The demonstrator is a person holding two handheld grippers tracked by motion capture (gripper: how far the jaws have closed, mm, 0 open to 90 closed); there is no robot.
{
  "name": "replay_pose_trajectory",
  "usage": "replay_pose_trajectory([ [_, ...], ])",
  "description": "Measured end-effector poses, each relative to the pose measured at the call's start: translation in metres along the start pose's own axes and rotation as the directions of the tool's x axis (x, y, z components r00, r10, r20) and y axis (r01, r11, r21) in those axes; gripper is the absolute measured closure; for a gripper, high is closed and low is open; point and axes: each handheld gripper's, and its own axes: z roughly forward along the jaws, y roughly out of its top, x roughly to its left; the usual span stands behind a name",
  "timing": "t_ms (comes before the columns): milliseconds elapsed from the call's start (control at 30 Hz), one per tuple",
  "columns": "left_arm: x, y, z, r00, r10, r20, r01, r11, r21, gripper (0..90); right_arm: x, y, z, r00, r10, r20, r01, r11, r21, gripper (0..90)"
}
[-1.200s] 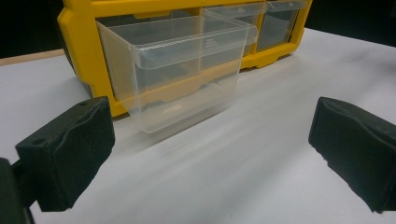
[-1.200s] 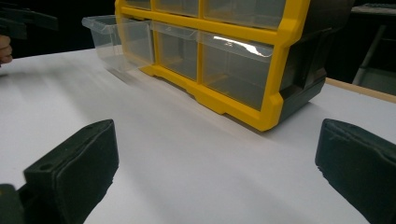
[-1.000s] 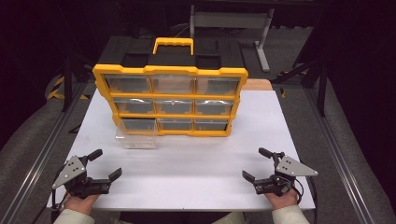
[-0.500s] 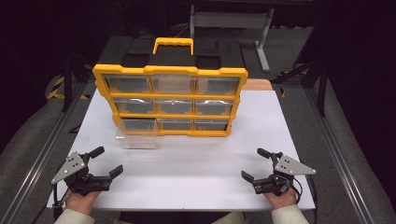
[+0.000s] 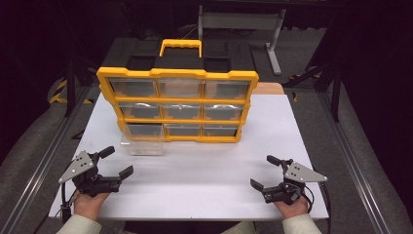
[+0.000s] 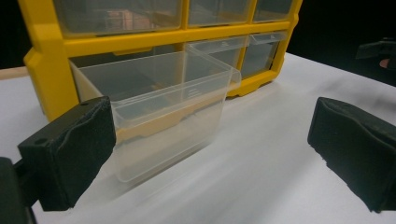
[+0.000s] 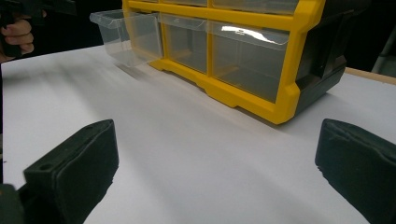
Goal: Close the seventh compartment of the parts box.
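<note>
— On the white table (image 5: 292, 126), what's around you?

— A yellow organizer (image 5: 178, 105) with nine clear drawers stands upright at the far middle, its handle (image 5: 180, 47) on top. The bottom-left drawer (image 5: 142, 141) is pulled out toward me. Between my grippers and the organizer there is only bare tabletop.

— Anything changed from a second ago?

— Little. My left gripper (image 5: 113, 165) has drifted slightly toward the near edge and turned a touch; my right gripper (image 5: 269, 172) sits almost where it was. The drawer hasn't moved.

— Where's that drawer from your hands?

— Just ahead of my left gripper and a bit to its right, near but apart. In the left gripper view the drawer (image 6: 159, 107) stands beyond my pads (image 6: 70, 149), closer to the left one. It's well apart from my right gripper, far off to its left.

— And the jaws?

— Both grippers are spread wide, holding nothing.
</note>
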Motion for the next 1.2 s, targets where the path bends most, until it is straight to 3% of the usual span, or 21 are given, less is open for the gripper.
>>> replay_pose_trajectory([
  [233,0.0,0.01,0.004,0.9998,0.008,0.02,-0.008,1.0,-0.005,5.4,0.0,0.0,0.001,1.0,-0.001,-0.003,0.001,1.0,0.008,0.0],
  [333,-0.001,0.014,0.004,0.9991,-0.004,0.043,0.004,1.0,0.0,13.8,0.0,0.0,0.001,1.0,-0.001,-0.004,0.001,1.0,0.008,0.0],
  [400,-0.001,0.014,0.004,0.9989,0.001,0.048,-0.001,1.0,-0.001,25.6,0.0,0.0,0.001,1.0,0.0,-0.004,0.0,1.0,0.009,0.0],
  [433,-0.002,0.015,0.003,0.9977,0.005,0.068,-0.005,1.0,0.002,25.6,0.0,0.0,0.001,1.0,0.0,-0.006,0.0,1.0,0.01,0.0],
  [467,-0.002,0.017,0.003,0.9972,0.011,0.074,-0.012,0.9999,0.005,37.5,0.0,0.0,0.001,1.0,0.0,-0.007,0.0,1.0,0.01,0.0],
  [567,-0.004,0.021,0.002,0.9955,0.033,0.089,-0.037,0.9987,0.035,55.4,0.0,0.0,0.001,1.0,-0.001,-0.009,0.001,1.0,0.01,0.0],
  [767,-0.005,0.027,0.003,0.9899,0.01,0.141,-0.017,0.9987,0.049,88.2,0.0,0.0,0.001,0.9999,-0.001,-0.011,0.001,1.0,0.012,0.0],
  [1200,-0.003,0.03,0.018,0.9844,0.015,0.176,-0.039,0.9906,0.132,89.3,0.0,-0.001,0.002,0.9999,0.003,-0.013,-0.003,1.0,0.012,0.0],
])
